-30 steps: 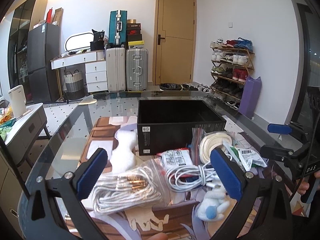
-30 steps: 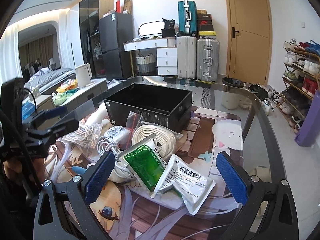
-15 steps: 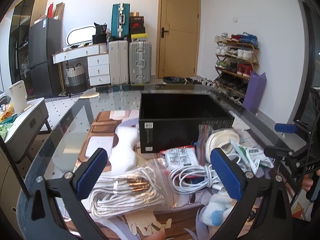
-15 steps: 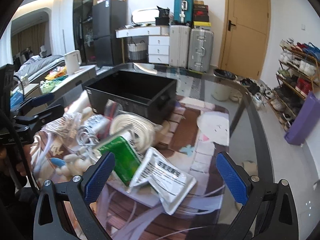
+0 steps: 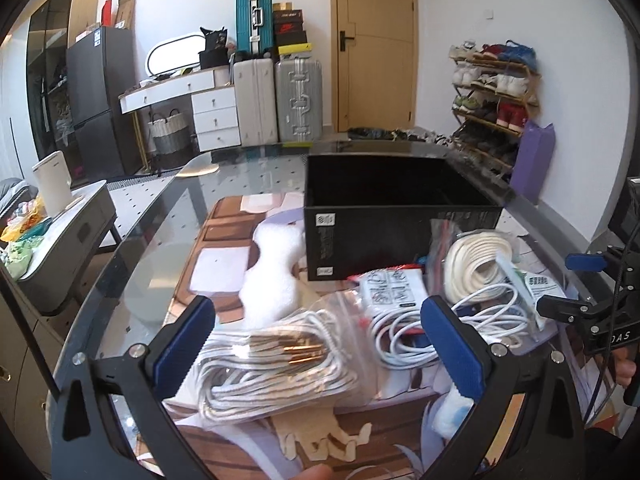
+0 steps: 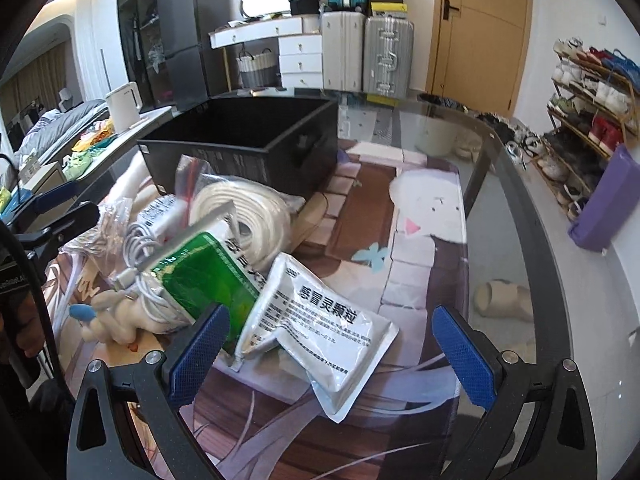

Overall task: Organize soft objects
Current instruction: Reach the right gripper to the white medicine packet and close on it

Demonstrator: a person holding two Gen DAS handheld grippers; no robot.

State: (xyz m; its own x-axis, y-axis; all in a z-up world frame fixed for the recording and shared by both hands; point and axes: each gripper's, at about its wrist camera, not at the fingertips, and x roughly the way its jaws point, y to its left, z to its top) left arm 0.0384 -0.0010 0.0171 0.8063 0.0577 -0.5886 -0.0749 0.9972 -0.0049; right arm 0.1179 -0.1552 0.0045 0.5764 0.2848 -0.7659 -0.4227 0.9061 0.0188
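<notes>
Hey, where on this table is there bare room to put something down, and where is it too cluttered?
Free: the mat right of the white pouch, out to the glass edge, and the strip left of the foam piece. The black box looks empty too. Crowded: the pile of cable bags, coil and pouches in front of the box.

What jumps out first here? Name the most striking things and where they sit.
The open black box sits mid-table, nothing visible inside. Against its near side lies a heap: a bagged white cord bundle between the open left gripper fingers, and a white printed sachet and green sachet before the open right gripper.
</notes>
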